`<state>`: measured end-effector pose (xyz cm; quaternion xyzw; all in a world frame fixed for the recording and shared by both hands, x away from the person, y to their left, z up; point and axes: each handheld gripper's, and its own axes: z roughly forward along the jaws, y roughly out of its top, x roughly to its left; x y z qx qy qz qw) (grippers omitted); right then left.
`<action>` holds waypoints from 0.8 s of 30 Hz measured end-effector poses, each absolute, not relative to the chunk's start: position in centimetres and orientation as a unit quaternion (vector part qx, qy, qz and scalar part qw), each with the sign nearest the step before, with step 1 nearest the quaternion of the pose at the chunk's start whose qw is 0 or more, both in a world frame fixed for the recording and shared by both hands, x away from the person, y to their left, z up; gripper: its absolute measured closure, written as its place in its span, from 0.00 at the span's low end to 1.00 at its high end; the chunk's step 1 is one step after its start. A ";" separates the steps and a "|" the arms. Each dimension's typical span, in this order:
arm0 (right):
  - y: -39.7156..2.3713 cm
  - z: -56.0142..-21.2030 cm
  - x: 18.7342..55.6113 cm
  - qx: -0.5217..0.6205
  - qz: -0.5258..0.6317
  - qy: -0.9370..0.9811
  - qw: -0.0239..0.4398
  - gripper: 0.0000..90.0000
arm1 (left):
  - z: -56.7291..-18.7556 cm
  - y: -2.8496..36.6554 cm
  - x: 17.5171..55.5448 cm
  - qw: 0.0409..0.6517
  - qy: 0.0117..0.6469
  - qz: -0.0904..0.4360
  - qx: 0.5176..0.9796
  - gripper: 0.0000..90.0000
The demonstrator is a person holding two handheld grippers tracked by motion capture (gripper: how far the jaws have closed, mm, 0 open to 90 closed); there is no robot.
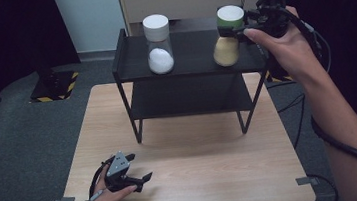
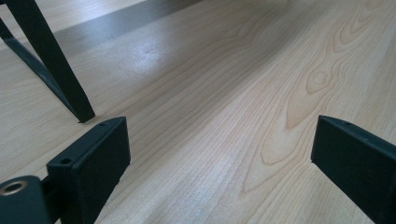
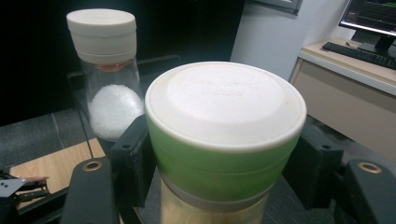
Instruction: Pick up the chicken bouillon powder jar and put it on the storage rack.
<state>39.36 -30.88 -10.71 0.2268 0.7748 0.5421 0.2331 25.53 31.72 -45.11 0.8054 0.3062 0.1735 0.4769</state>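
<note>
Right tongs (image 1: 239, 27) clamped on the green-collared lid of the jar (image 1: 227, 37) of tan powder, far right on the black shelf (image 1: 191, 54) top. Left tongs (image 1: 142, 177) apart, empty, resting near-left on the surface (image 1: 214, 177). White-lidded jar (image 1: 158, 43) stands well left on the same shelf. Step looks like grasp done; next move needs a straight lift, kept upright, clearing the shelf edge.

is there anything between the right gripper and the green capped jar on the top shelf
No. The right gripper is shut on the green-capped jar, one black jaw pressed to each side of the green cap. The white-capped jar stands apart, farther along the top of the black shelf, out of the way.
</note>
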 end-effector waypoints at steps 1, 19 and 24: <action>-30.9 -10.7 39.4 0.227 0.542 0.775 0.233 0.38 | -45.1 31.7 25.5 0.477 0.306 0.174 0.805 0.04; -30.9 -11.6 40.5 0.244 0.546 0.769 0.228 0.38 | -45.2 31.9 25.5 0.480 0.309 0.173 0.803 0.04; -31.0 -11.7 40.6 0.245 0.548 0.768 0.224 0.38 | -45.2 31.9 25.5 0.479 0.309 0.173 0.803 0.04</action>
